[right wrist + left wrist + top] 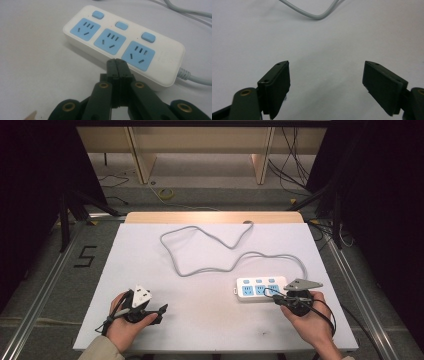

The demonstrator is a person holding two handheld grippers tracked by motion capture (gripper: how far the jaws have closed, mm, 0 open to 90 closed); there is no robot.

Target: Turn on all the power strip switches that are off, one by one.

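Right gripper view, power strip just beyond closed right claw, nothing gripped

In the right gripper view the strip's near wall, at lower centre, is hidden behind the black jaws, and its cord is cut off at the right edge (markings on its right end too faint to read).

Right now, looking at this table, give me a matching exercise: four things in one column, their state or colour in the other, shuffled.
Things:
1. left gripper
2. right gripper
3. power strip
4. cord

States:
A. grey, lying in loops on the table
B. jaws closed, nothing between them
C. white with three blue sockets
D. jaws wide apart

Pairs: 1-D, 2-B, 3-C, 4-A
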